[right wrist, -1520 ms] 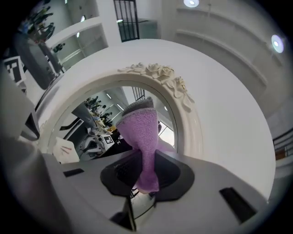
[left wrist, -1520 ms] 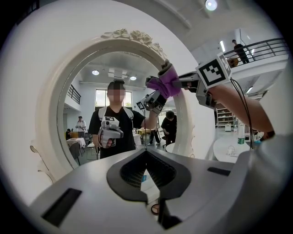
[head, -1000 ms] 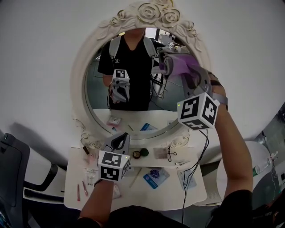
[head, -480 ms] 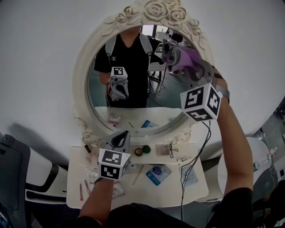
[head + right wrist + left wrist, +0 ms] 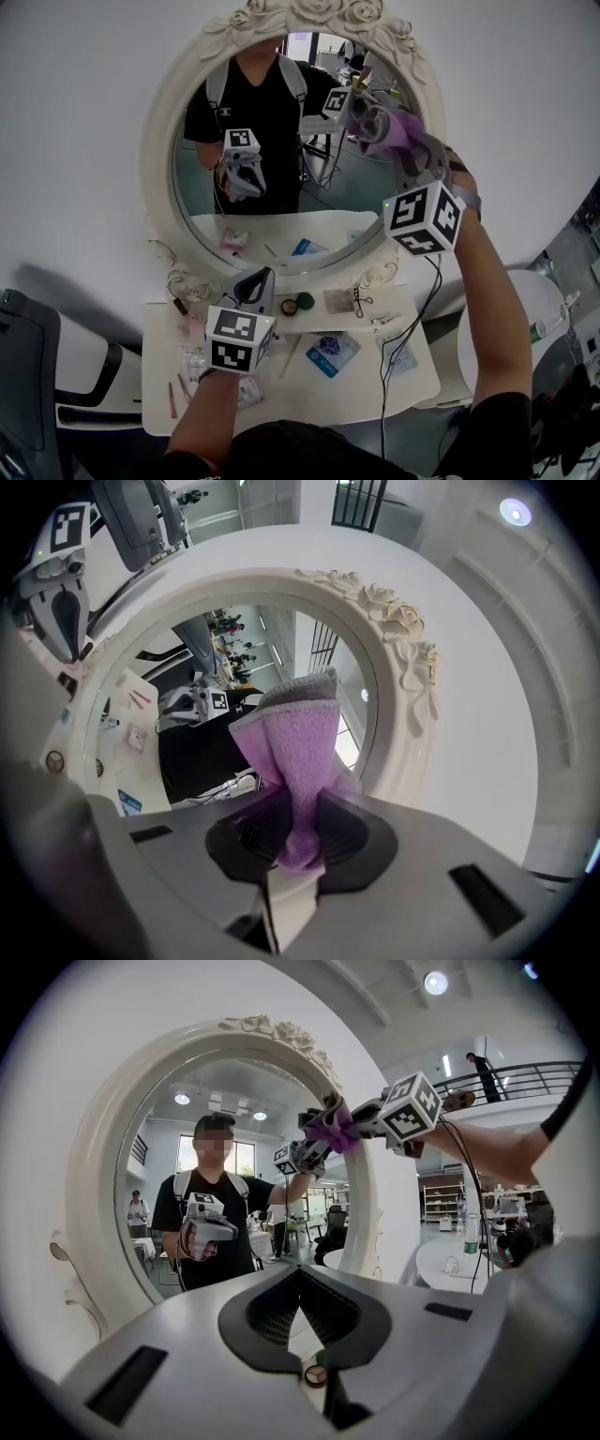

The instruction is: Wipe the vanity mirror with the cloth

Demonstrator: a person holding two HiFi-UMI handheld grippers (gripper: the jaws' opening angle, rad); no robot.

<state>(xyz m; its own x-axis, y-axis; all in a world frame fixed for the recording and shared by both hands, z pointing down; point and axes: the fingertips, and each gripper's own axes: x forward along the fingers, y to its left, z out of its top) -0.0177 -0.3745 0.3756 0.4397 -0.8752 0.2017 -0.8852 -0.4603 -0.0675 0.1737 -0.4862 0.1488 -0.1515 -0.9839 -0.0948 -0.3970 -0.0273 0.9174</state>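
Purple cloth [image 5: 300, 761] is bunching between the jaws of my right gripper [image 5: 298, 850]. They are clamping its lower end while the rest is fanning upward, with a grey edge showing along the top. I am holding it high against the glass of the vanity mirror [image 5: 262, 159], at the upper right of the oval. It is just inside the white frame [image 5: 159, 187], which is carved with roses. My right arm is reaching up and across to it. The glass is reflecting both grippers and a person in a black shirt.

My left gripper [image 5: 251, 289] is hanging low over the worktop [image 5: 412, 384], in front of the mirror's bottom edge and well apart from the cloth. Its jaws are sitting together with nothing between them, pointing toward the glass.

Small things are lying scattered on the white worktop: a blue packet [image 5: 330, 353], a small green round thing [image 5: 304, 301] and some pink sticks [image 5: 172, 398] near the left edge. A black cable [image 5: 382, 412] is trailing from my right gripper down across the worktop.
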